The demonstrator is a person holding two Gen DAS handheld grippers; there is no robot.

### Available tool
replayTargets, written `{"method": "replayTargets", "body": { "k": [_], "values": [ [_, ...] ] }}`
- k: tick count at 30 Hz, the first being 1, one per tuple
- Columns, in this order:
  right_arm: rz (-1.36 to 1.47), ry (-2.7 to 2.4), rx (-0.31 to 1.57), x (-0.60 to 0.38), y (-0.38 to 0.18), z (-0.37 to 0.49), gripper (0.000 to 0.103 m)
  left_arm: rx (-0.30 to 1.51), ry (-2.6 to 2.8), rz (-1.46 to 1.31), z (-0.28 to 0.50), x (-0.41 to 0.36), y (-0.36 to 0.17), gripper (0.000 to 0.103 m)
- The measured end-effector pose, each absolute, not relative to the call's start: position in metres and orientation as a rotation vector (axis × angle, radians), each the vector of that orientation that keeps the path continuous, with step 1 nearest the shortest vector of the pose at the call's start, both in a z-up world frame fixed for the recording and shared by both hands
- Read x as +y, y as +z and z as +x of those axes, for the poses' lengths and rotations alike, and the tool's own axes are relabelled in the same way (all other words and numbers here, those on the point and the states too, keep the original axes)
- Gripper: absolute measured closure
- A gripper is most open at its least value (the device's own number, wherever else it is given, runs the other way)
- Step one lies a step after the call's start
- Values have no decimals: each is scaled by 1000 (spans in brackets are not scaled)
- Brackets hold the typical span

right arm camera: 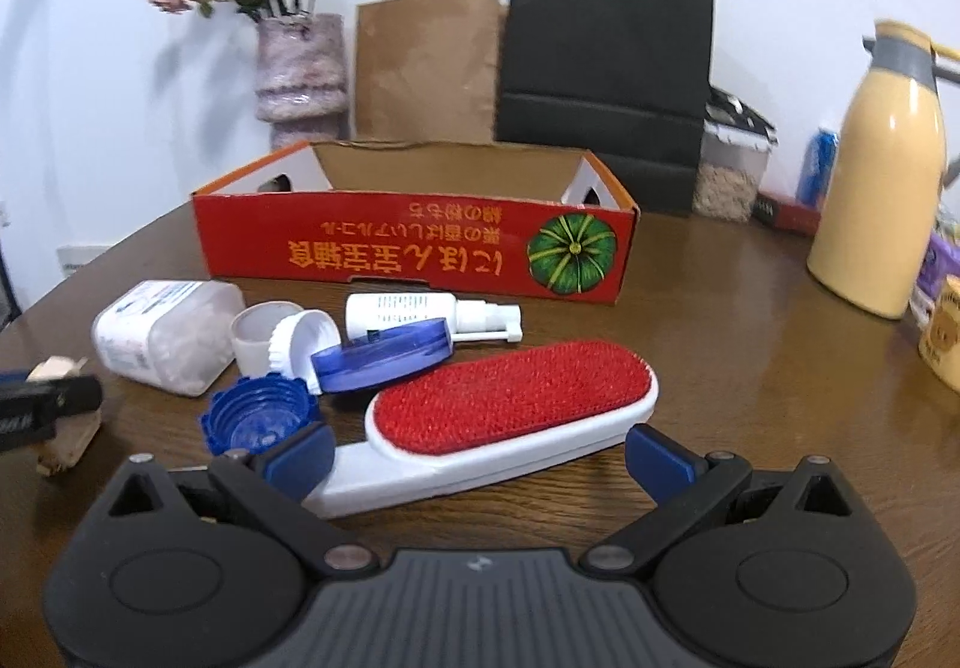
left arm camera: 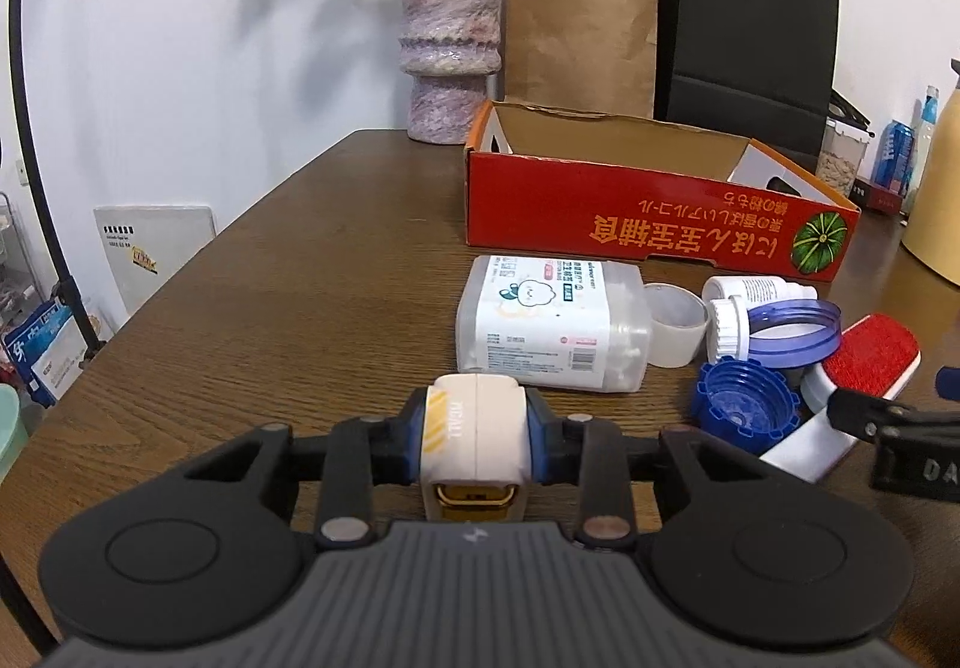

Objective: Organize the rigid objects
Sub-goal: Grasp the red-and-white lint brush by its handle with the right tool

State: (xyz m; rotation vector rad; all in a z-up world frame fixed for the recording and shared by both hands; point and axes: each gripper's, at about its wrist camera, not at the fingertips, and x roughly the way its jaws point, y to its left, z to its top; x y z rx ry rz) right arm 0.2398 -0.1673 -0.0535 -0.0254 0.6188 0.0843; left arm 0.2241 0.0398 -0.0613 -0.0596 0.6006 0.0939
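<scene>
Wooden table (right arm camera: 720,344) | red box (right arm camera: 420,254) interior bare | cotton-swab jar (left arm camera: 549,329) full

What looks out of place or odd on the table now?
The red box stands with its print upside down. The cotton-swab jar and the spray bottle lie on their sides, and loose caps such as the blue cap sit jumbled among them.

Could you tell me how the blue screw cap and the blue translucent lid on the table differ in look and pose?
The blue screw cap is opaque, deep and notched around its rim; the blue translucent lid is see-through, shallow and smooth-edged. The blue screw cap sits flat on the table with its opening up, while the blue translucent lid is tilted, propped against the neighbouring white cap. The blue translucent lid looks wider. Both are round, blue and lie outside the red box.
</scene>
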Motion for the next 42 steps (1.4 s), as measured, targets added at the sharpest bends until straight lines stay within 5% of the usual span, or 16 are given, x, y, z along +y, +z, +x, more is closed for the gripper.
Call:
{"method": "replayTargets", "body": {
  "k": [42],
  "values": [
    [-37,85,735,-203,-64,260,7,602,113,-83,223,44,-61,70]
  ]
}}
